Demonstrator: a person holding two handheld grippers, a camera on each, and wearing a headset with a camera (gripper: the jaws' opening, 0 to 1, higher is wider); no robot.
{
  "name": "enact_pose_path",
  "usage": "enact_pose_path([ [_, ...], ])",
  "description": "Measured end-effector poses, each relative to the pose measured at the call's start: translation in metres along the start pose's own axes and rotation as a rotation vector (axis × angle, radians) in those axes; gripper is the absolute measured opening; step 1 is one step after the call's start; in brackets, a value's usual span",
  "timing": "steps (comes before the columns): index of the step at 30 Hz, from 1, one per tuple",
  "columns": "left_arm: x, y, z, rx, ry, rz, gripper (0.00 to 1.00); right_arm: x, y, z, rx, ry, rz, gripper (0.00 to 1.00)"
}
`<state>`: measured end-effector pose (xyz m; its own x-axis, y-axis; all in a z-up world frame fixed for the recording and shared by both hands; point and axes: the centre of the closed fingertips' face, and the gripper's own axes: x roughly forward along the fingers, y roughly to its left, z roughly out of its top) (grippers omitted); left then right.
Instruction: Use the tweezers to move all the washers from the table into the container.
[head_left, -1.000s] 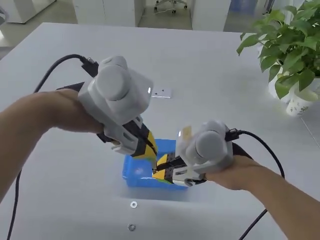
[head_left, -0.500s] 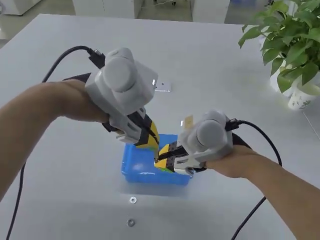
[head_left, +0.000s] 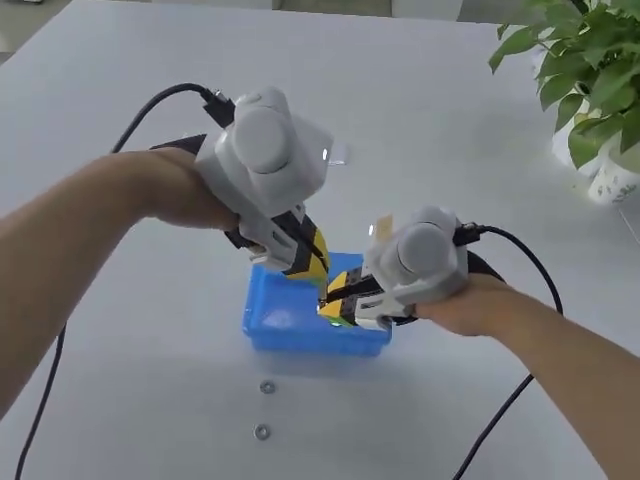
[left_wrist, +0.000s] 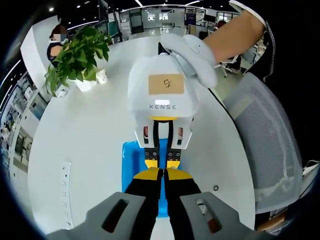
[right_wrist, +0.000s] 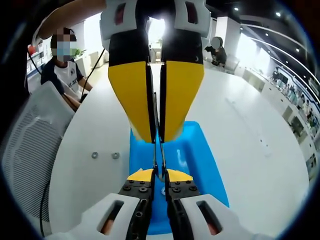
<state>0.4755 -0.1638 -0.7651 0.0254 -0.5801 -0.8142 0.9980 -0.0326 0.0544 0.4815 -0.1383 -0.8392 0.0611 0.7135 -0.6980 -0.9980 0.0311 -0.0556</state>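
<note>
Not much has moved: our left gripper (head_left: 305, 268) and right gripper (head_left: 333, 303) still hang over the blue container (head_left: 275, 325), fingers pinched on the tweezers (right_wrist: 160, 152). Two washers (head_left: 266, 386) still wait on the desk (head_left: 150, 385).

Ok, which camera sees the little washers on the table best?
The head view: both washers lie plainly on the table near the blue container. The right gripper view shows both off to one side; the left gripper view shows one.

glossy blue plastic container (head_left: 280, 332), small shiny metal washers (head_left: 267, 387) on a smooth matt grey table (head_left: 450, 120)
</note>
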Motion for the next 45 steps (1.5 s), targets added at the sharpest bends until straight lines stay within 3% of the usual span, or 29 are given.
enact_pose_path([
  [9, 0.013, 0.006, -0.011, -0.019, -0.001, -0.005, 0.06, 0.011, -0.004, -0.014, -0.006, 0.034, 0.023, 0.09],
  [20, 0.022, 0.009, -0.015, -0.028, -0.004, -0.003, 0.06, 0.016, -0.008, -0.023, -0.023, 0.065, 0.038, 0.10],
  [45, 0.023, 0.010, -0.015, -0.031, -0.009, 0.008, 0.06, 0.015, -0.007, -0.025, -0.055, 0.086, 0.039, 0.11],
])
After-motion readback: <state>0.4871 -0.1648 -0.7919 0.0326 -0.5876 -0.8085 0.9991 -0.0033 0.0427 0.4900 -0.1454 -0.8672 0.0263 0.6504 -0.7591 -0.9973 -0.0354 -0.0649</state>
